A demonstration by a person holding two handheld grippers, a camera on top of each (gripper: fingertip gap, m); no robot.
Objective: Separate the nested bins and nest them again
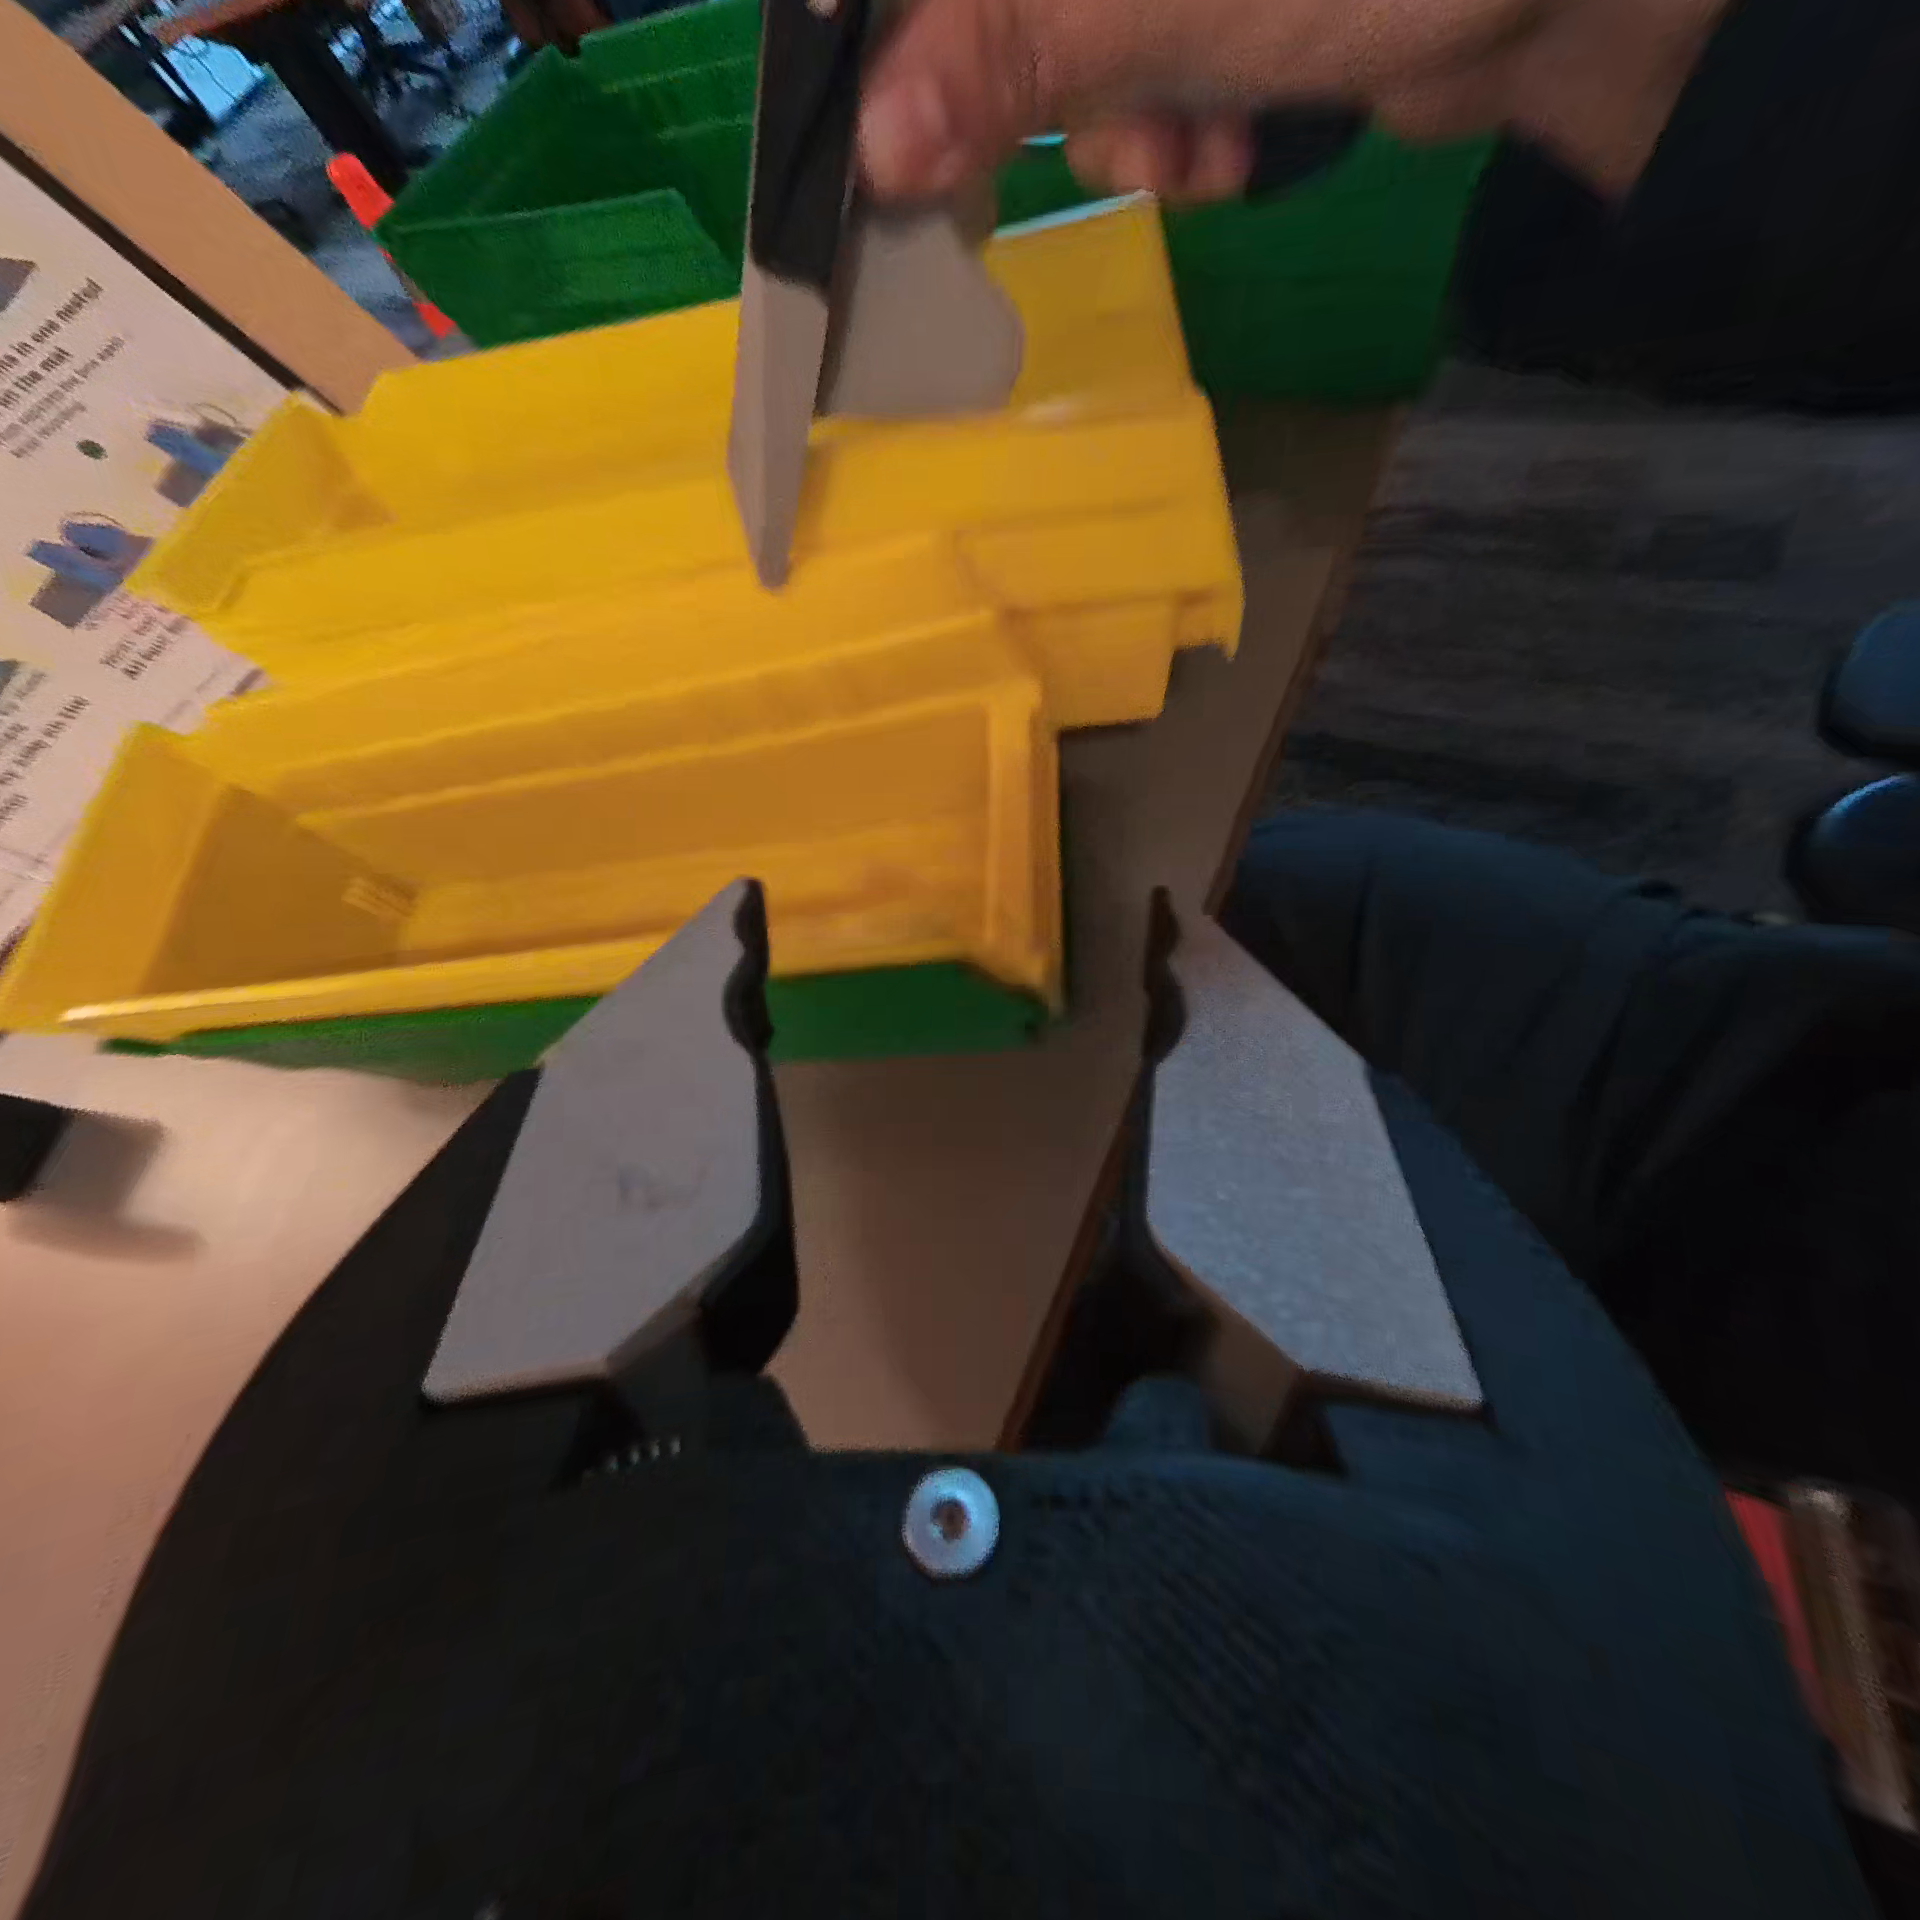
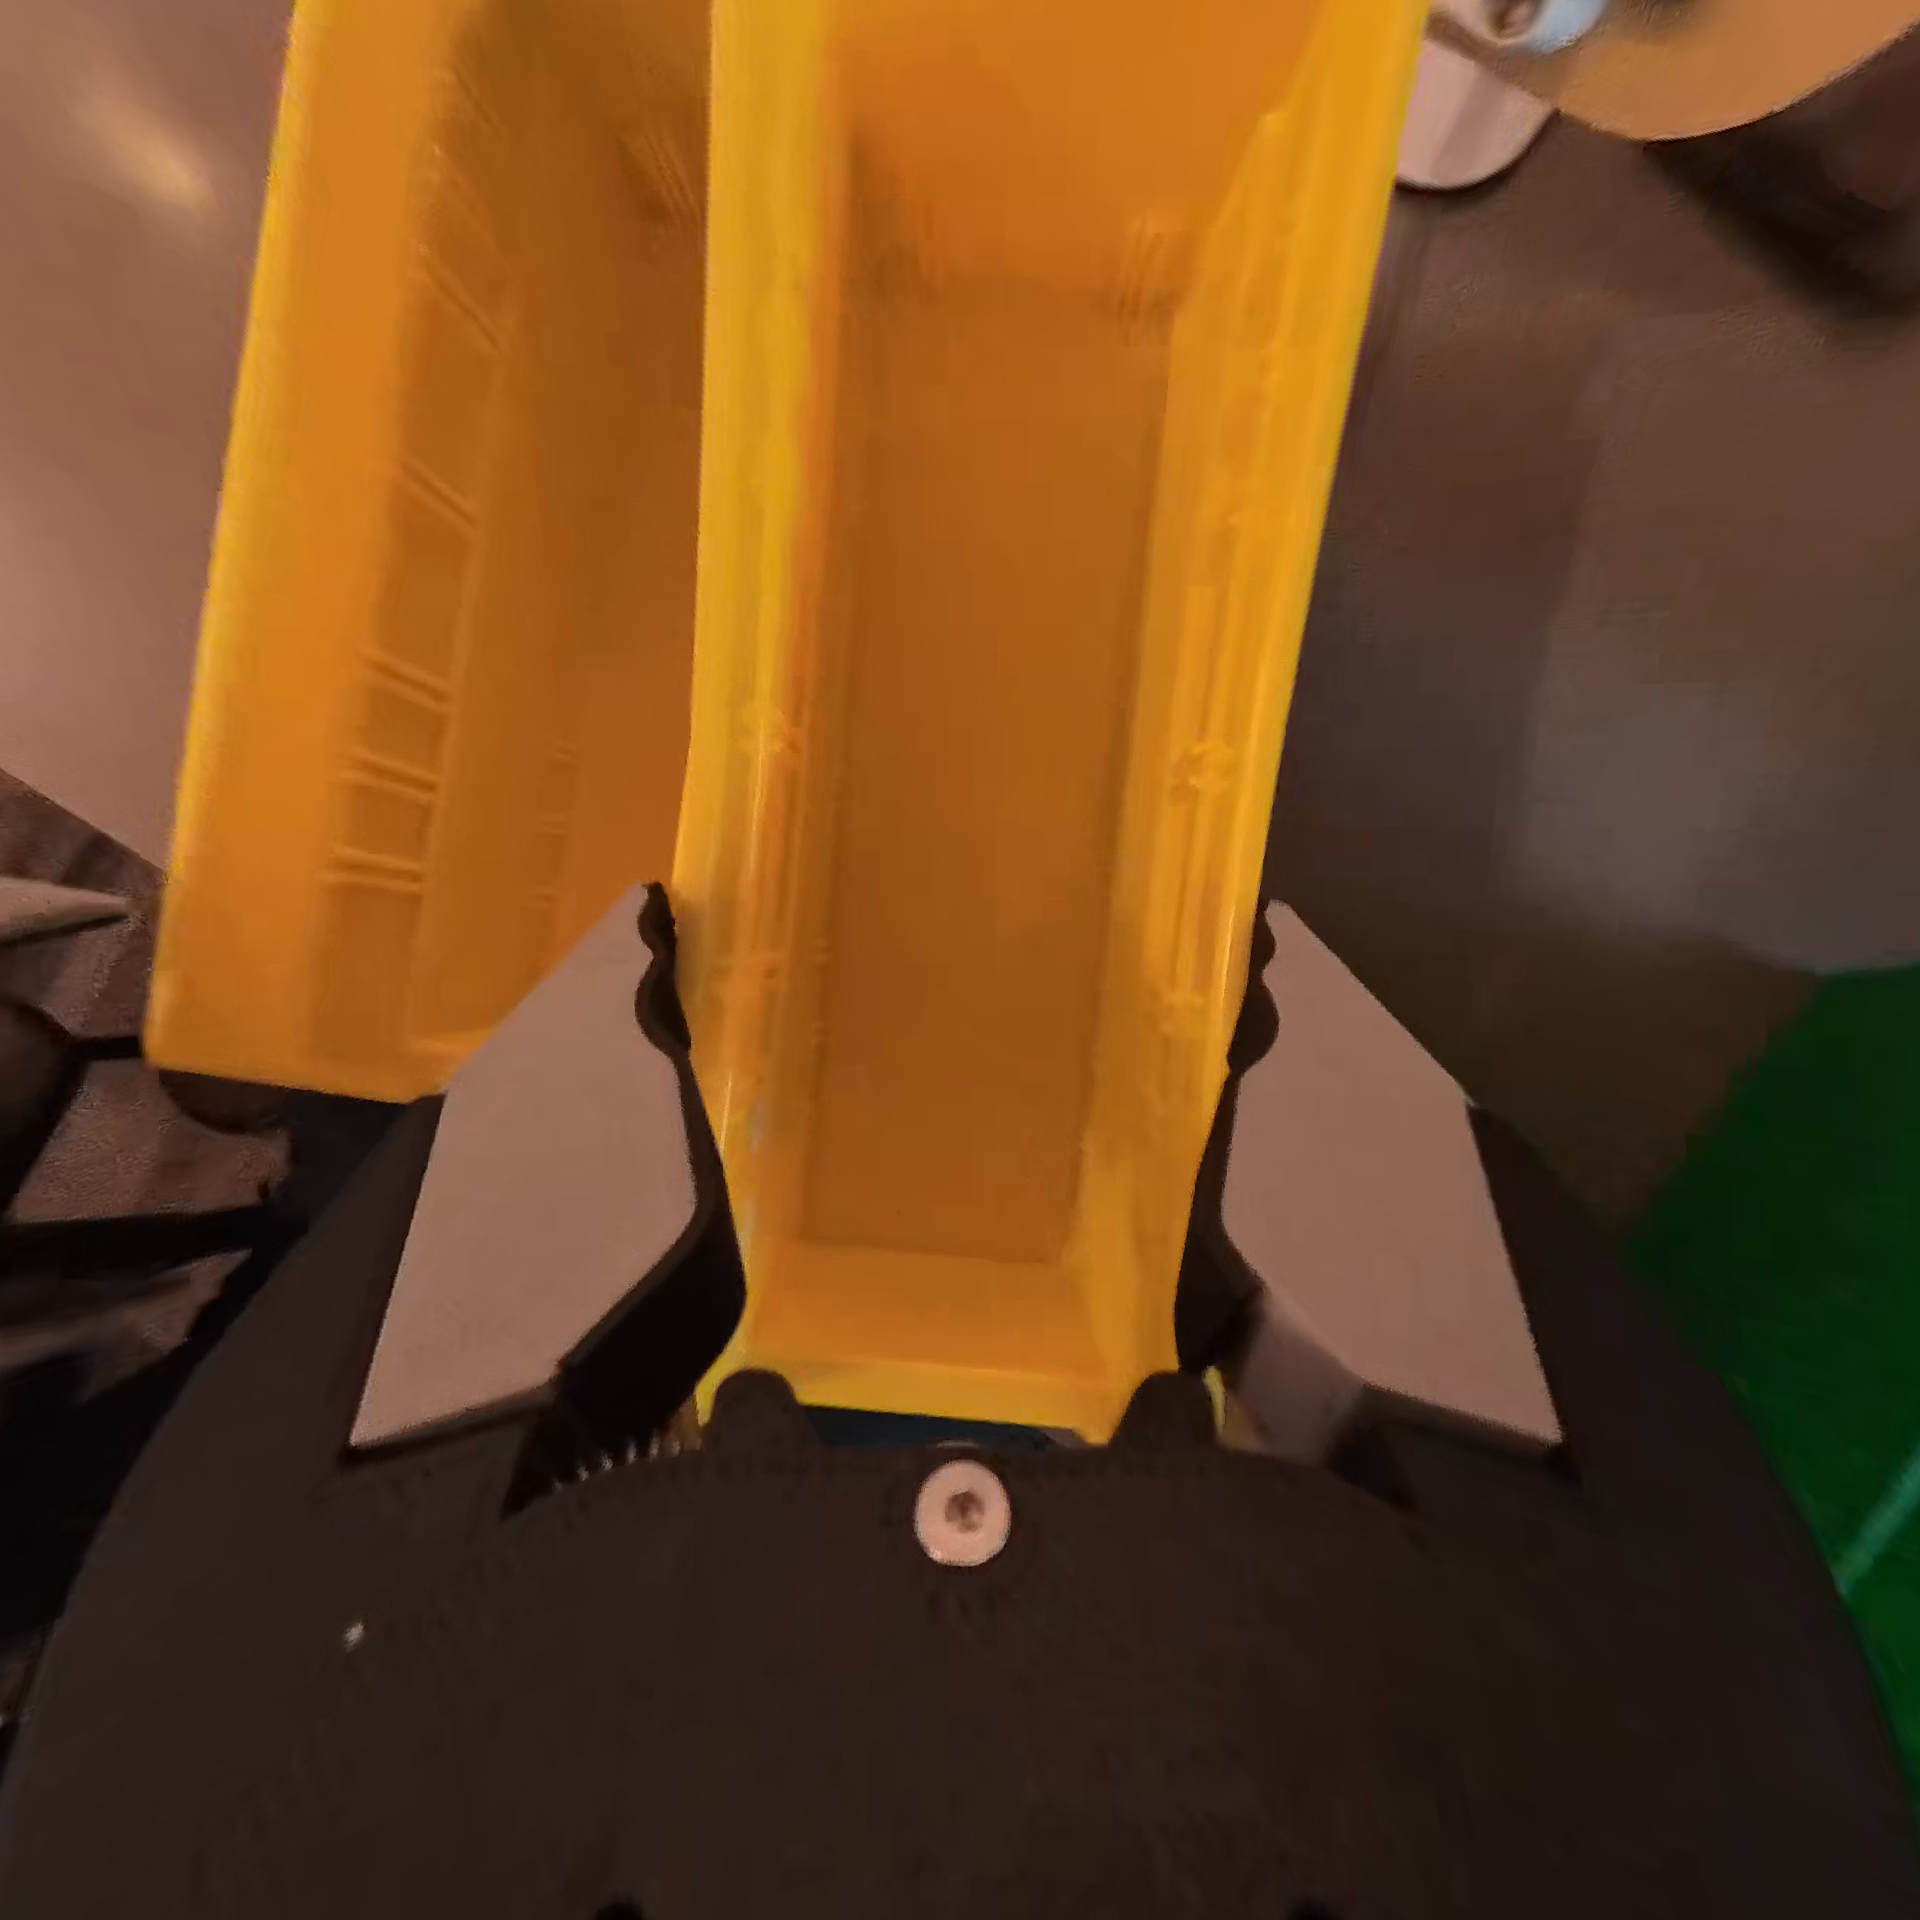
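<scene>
The left gripper (image 1: 956, 914) has a broad black body with a fine ribbed, printed-looking surface, rounded at the shoulders. A silver round-head screw (image 1: 951, 1523) with a hex socket sits at its centre line. Its two fingers (image 1: 623, 1164) are flat grey plates cut to angled points, each lined on the inner edge with a black wavy pad. A small toothed black strip shows at the base of the left finger. The right gripper (image 2: 956, 935) is built alike: black ribbed body, pale central screw (image 2: 962, 1513), grey angled plates, black scalloped pads. The person's sleeve (image 1: 1714, 135) is dark, nearly black.
</scene>
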